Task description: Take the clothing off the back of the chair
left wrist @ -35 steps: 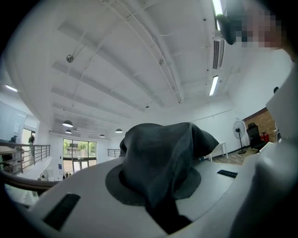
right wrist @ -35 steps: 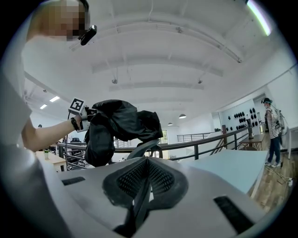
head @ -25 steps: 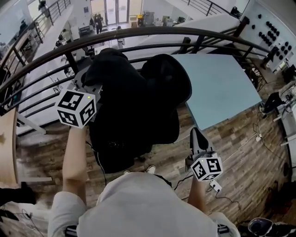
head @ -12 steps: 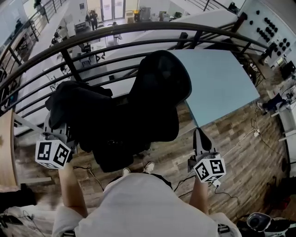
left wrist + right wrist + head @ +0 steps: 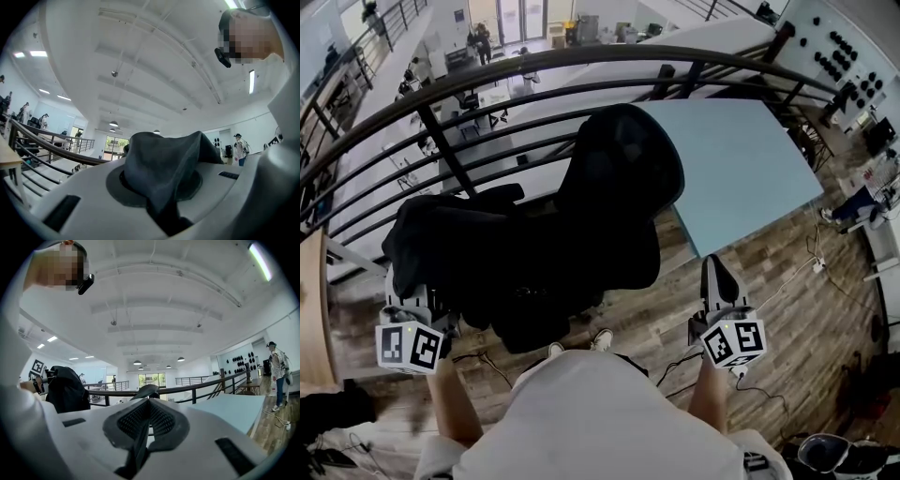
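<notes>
The black office chair (image 5: 619, 187) stands against the railing with its backrest bare. The black clothing (image 5: 455, 244) hangs in a bunch to the chair's left, off the backrest, though I cannot tell whether it still touches the chair's side. My left gripper (image 5: 411, 302) is shut on a fold of it. In the left gripper view the dark cloth (image 5: 164, 164) is pinched between the jaws of the left gripper (image 5: 161, 192). My right gripper (image 5: 715, 270) hovers right of the chair, shut and empty. In the right gripper view the right gripper (image 5: 143, 427) points level at the chair's top (image 5: 147, 391), with the clothing (image 5: 68, 387) at the left.
A dark metal railing (image 5: 581, 61) runs behind the chair, with a lower floor beyond. A light blue table (image 5: 741, 169) stands right of the chair. A wooden tabletop edge (image 5: 311, 300) is at the far left. Cables lie on the wood floor (image 5: 769, 309). A person (image 5: 277, 376) stands far right.
The left gripper has drawn the clothing off the chair back, leftward and down. The backrest now shows bare. The right gripper has barely shifted.
</notes>
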